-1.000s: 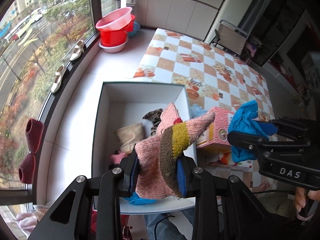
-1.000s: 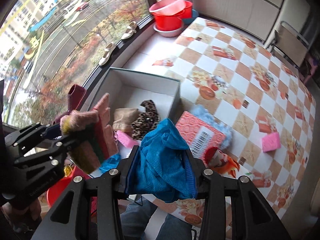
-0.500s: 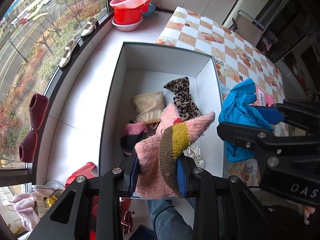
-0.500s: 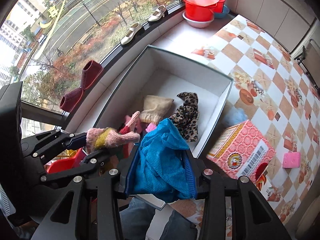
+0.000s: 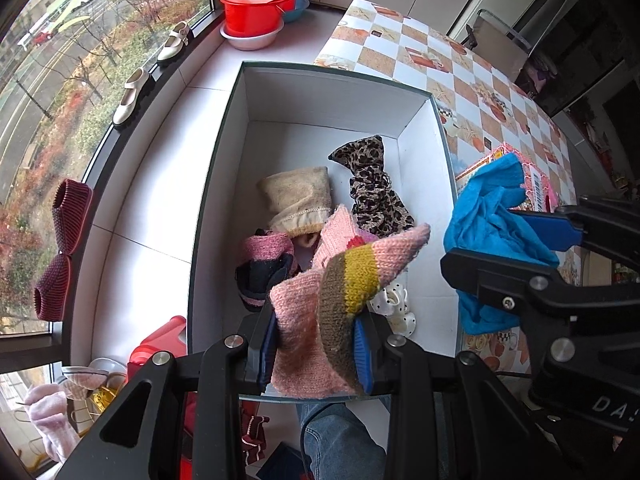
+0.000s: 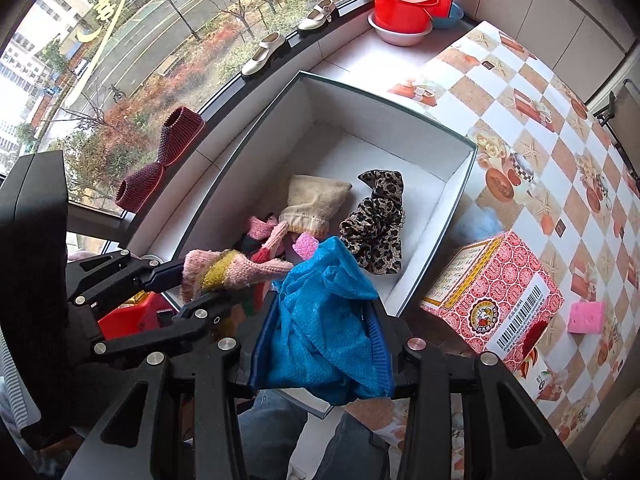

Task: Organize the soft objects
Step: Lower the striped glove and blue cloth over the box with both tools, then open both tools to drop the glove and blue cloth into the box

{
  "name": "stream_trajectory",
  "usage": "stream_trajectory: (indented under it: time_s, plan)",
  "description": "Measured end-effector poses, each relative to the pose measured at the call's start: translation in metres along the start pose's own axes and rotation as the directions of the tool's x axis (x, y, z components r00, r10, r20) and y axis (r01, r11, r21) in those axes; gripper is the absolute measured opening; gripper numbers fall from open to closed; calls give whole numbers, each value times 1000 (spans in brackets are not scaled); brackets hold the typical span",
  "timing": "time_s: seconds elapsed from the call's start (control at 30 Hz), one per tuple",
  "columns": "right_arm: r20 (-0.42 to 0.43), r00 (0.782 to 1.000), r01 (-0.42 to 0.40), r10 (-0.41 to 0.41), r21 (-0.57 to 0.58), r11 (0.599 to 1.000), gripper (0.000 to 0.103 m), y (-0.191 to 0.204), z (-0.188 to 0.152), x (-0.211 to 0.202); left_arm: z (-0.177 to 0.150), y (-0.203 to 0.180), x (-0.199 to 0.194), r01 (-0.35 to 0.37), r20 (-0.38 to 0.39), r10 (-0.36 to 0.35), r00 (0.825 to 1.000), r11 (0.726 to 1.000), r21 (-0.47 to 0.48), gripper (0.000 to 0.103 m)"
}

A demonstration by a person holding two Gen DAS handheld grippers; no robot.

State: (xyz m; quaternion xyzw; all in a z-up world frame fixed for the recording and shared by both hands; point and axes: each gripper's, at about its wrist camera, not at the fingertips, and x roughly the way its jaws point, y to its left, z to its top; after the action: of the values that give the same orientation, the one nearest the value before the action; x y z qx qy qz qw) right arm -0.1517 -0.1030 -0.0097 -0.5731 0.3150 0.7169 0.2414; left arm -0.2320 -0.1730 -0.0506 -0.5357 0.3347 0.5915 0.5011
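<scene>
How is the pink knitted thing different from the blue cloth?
The pink knit glove is thick wool with yellow and brown stripes; the blue cloth is one plain colour, thin and crumpled. The glove sits in the left gripper, the cloth in the right gripper. The glove pokes out stiffly to a point, while the cloth flops in folds. Both are soft, clamped between blue pads, and held above the white box.

Bright window (image 5: 60, 80) daylight, sharp focus, fisheye-bent dark edges
</scene>
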Motion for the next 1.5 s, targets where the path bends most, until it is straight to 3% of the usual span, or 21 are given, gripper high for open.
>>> stream_trajectory:
  time_s: [0.8,1.23,1.5]
  plan:
    - [-27,1000,10,-10,-9,1000,43,-4,15,15,14,6,15,-2,-29,2,1000,1000,2,35]
    - [-18,1000,10,-9,41,999,43,-26,47,26,40,9,34,-5,-41,5,999,1000,-12,36]
    - [-13,1000,8,-7,47,999,43,-32,58,31,49,8,36,-21,-35,21,999,1000,-8,47]
